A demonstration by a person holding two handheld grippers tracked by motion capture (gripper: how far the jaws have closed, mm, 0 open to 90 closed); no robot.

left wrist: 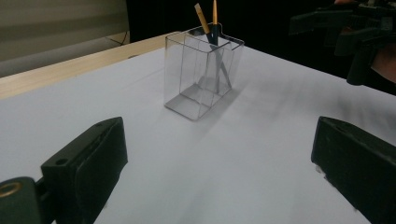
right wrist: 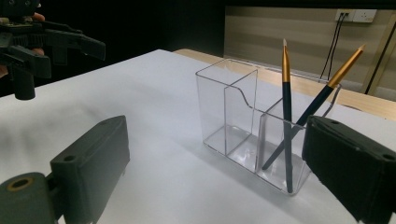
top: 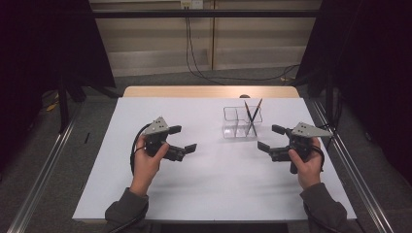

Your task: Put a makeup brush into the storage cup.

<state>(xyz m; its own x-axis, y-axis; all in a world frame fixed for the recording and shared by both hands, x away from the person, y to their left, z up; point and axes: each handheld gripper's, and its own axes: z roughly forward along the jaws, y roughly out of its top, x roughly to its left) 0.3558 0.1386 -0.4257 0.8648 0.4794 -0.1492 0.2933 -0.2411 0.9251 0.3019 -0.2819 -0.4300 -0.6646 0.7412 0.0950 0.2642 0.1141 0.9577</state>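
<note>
While both pairs of jaws are spread wide and nothing is held between them, the left gripper [top: 183, 139] and the right gripper [top: 271, 138] are kept just above the white table [top: 214, 189], one on each side of the middle. The left gripper's jaws are turned toward the right and the right gripper's toward the left, so that the two face each other. Each is grasped from behind by a hand, the left hand [top: 145, 160] and the right hand [top: 306, 162], with the forearms in dark sleeves brought in from the near edge.

A clear plastic organizer [top: 241, 122] is set on the table toward the far right, between the grippers and a little beyond them, nearer to the right one and apart from both. It is divided into compartments, and its long axis runs left to right. In its right-hand compartment two pencils [top: 252, 116] are stood with their tips upward; they cross each other, one near upright [right wrist: 286, 102] and the other tilted to the right [right wrist: 322, 95], both dark with a gold band. No brand, label or writing can be read on any of these things.
</note>
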